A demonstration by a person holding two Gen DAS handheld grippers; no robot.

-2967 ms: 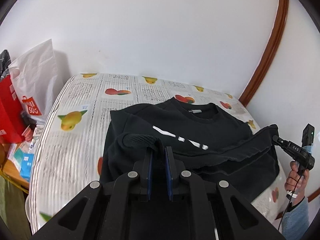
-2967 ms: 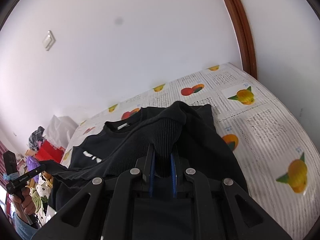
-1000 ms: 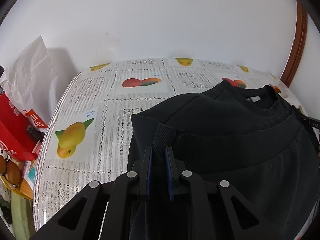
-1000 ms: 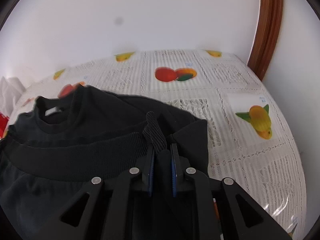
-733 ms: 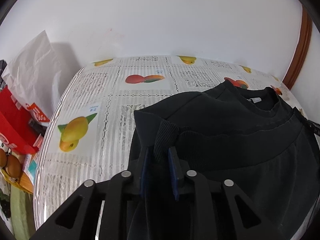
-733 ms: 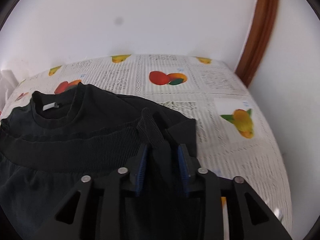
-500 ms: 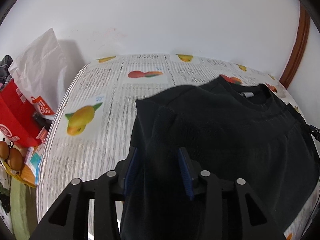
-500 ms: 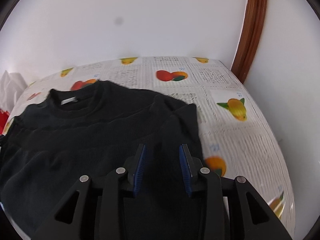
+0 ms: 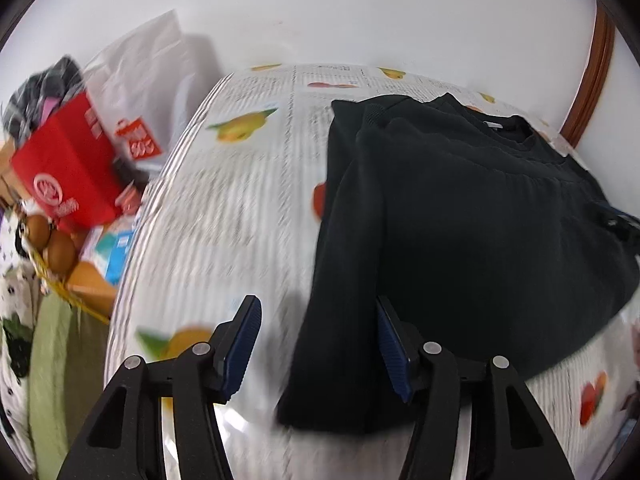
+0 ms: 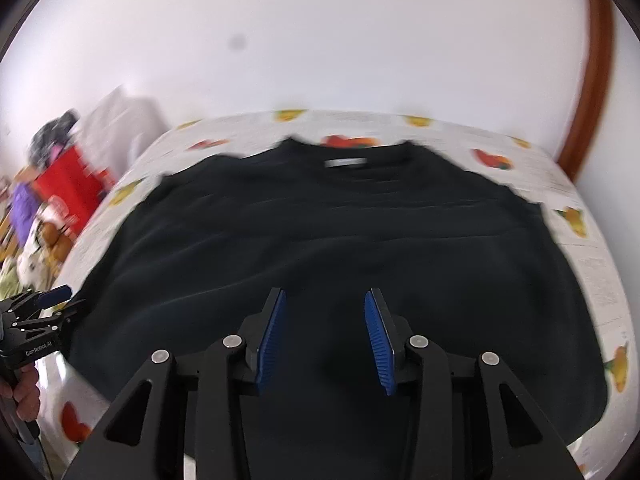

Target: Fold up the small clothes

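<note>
My left gripper [image 9: 316, 344] is a black plastic frame of angular, triangulated arms with open cut-outs. Each finger carries a ribbed blue pad [image 9: 242, 346], set on its inner face. Four round silver screws sit across the linkage, one on each arm joint.

My right gripper [image 10: 325, 340] has the same build: black frame, two ribbed blue pads [image 10: 272, 338], four silver screws in a row.

In the right wrist view, the left gripper appears side-on at the left edge, black with a blue pad tip and small white lettering on its body. My left hand [image 10: 22, 394] wraps its handle; a thin dark cable hangs below.
</note>
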